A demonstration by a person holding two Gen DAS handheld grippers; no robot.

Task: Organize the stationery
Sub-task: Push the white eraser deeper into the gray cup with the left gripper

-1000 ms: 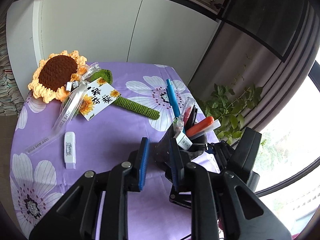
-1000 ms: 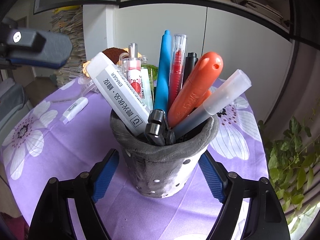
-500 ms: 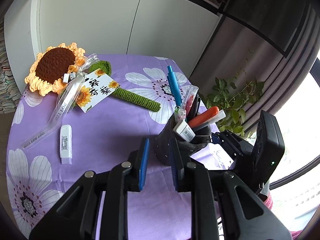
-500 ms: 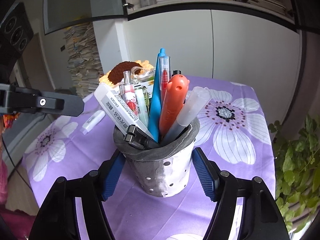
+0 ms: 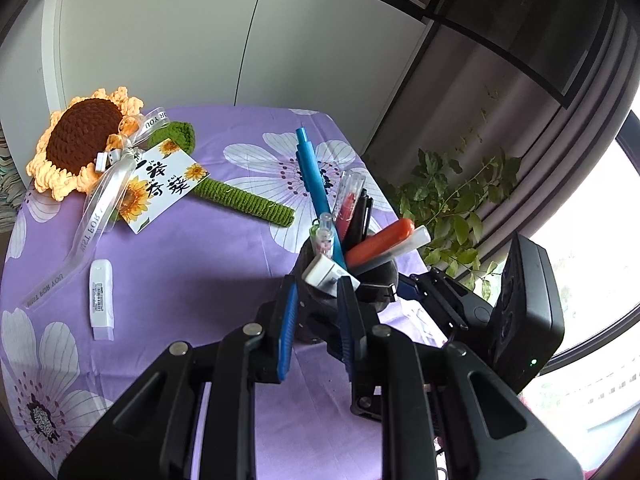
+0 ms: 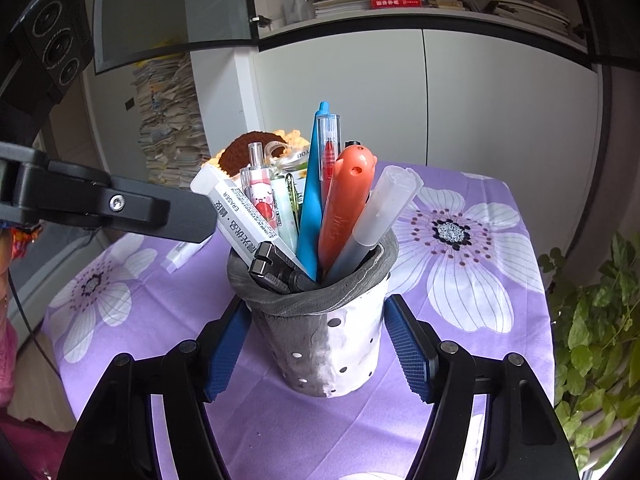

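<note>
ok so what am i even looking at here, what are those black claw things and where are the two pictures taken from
There is no robot here. A person holds a two-finger clamp in each hand, and each clamp carries a wide-angle camera looking along its fingers, so each picture is one clamp's own view.

In the right-hand view, the right gripper has its blue pads pressed on both sides of a grey pen holder stuffed with pens and an eraser. In the left-hand view, the left gripper hovers near that holder, jaws barely apart, holding nothing.

Everything sits on a purple flowered tablecloth, along with a crochet sunflower with a card, and a small white capped stick lying loose.
</note>
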